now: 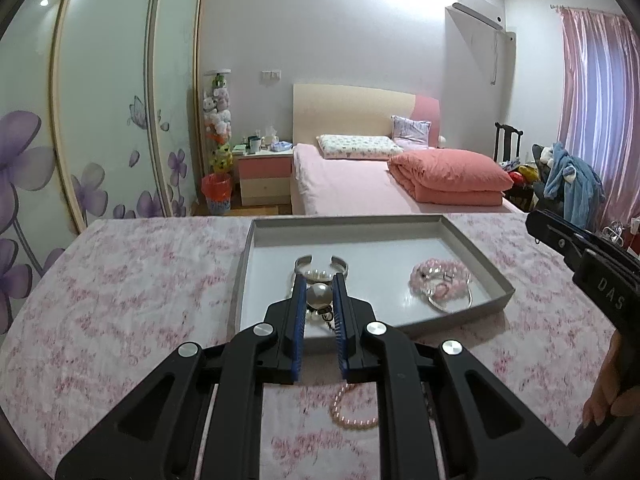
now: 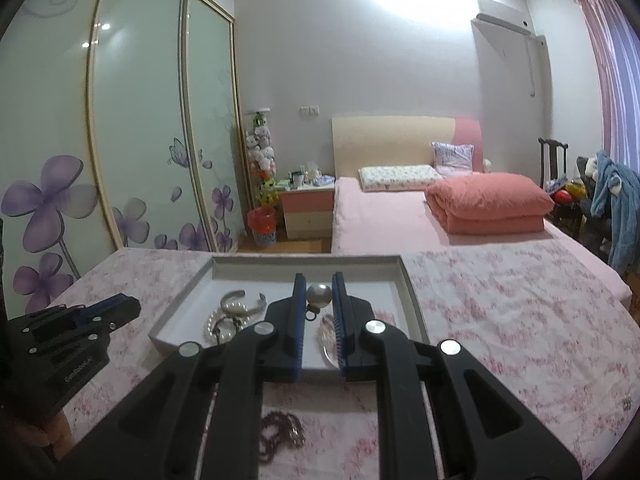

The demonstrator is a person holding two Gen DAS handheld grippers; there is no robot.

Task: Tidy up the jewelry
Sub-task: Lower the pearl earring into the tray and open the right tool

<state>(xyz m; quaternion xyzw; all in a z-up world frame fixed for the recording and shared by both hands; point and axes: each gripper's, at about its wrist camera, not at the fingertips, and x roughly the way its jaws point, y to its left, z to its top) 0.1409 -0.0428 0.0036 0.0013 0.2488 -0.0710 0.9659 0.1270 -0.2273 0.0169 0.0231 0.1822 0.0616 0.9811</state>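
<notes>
My right gripper is clamped on the smooth, slippery pearl pendant, its ring dangling at six o'clock, while my left gripper stands apart over the tray.

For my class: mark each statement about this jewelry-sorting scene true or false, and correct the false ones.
1. The right gripper holds a large pearl between its fingers. True.
2. An open silver bangle lies in the grey tray. True.
3. All the jewelry is already in the tray. False: a pale bead strand and a dark chain lie on the cloth in front of it.
4. The tablecloth is plain blue. False: it is white with a pink floral print.
</notes>
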